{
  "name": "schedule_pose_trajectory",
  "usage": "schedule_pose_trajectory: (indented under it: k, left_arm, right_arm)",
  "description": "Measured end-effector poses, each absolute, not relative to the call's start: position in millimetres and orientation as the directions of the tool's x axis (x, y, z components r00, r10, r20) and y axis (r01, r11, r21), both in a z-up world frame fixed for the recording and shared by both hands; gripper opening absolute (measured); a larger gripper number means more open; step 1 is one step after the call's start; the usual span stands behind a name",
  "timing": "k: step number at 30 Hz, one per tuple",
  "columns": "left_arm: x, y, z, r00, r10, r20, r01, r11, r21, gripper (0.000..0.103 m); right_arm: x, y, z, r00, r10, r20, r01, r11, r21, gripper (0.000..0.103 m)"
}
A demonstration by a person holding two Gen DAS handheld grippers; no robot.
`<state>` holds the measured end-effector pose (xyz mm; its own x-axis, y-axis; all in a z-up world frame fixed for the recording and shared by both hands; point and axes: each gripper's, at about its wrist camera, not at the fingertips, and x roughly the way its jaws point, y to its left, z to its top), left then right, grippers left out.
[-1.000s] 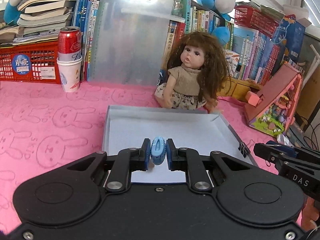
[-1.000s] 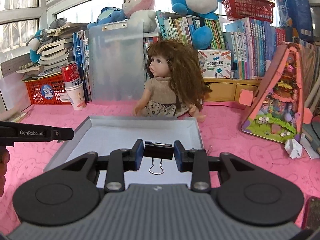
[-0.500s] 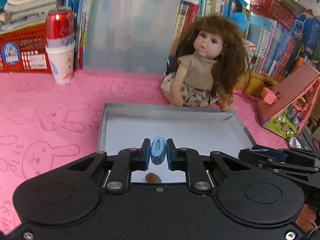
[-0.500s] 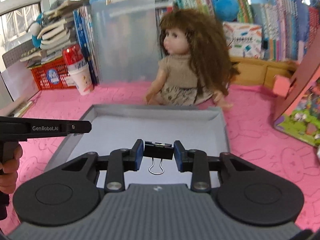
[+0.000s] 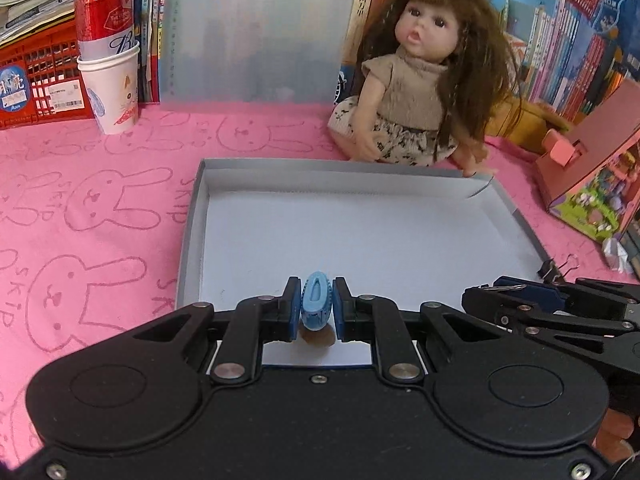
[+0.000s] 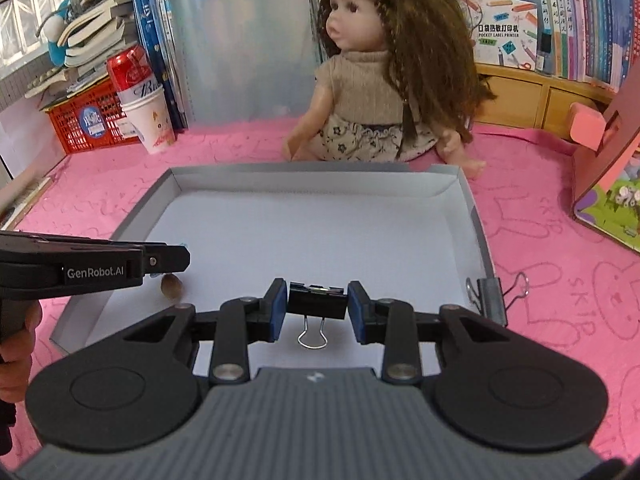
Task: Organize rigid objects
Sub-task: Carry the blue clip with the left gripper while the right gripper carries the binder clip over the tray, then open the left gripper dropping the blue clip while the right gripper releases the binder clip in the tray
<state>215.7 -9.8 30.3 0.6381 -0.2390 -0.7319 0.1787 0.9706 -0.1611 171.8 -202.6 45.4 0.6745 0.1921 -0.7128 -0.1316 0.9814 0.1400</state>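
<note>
Left hand-held gripper [image 5: 316, 309] grips blue clip [image 5: 316, 307]; right hand-held gripper [image 6: 317, 306] grips binder clip [image 6: 317, 300]. Risk: release near tray [image 6: 478, 224] 6 o'clock rim, clip possibly bounces out.

Both wrist cams look steeply down, close, sharing tray [image 5: 192, 236] [image 6: 478, 232].

You get even, soft daylight: in the right wrist view the window [image 6: 28, 20] glows at ten o'clock. The white tray floor [image 5: 360, 240] reads bright without glare. Fisheye bending curves the books [image 6: 580, 20] at two o'clock. Focus is sharp throughout.
</note>
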Motion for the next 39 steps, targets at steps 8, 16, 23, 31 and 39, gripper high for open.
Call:
schedule_pose_trajectory:
  k: [8, 16, 23, 31, 39]
  left_arm:
    - [214, -10, 24, 0.634, -0.224, -0.74, 0.179, 0.974, -0.142, 0.015]
    - [213, -10, 22, 0.634, -0.222, -0.741, 0.176, 0.974, -0.141, 0.016]
    - [211, -9, 25, 0.642, -0.215, -0.736, 0.169, 0.976, -0.137, 0.017]
    - [201, -7, 36, 0.66, -0.206, -0.722, 0.168, 0.978, -0.124, 0.034]
    - [175, -1, 55, 0.707, -0.228, -0.67, 0.188, 0.973, -0.134, 0.045]
  right_arm:
    - [171, -200, 34, 0.663, 0.18, -0.727, -0.132, 0.984, 0.123, 0.039]
    - [169, -199, 32, 0.666, 0.183, -0.723, -0.14, 0.983, 0.119, 0.042]
    - [166, -198, 35, 0.676, 0.191, -0.711, -0.146, 0.981, 0.125, 0.055]
    - [154, -197, 47, 0.706, 0.206, -0.677, -0.176, 0.978, 0.114, 0.066]
    - [129, -197, 67, 0.756, 0.21, -0.62, -0.202, 0.976, 0.085, 0.077]
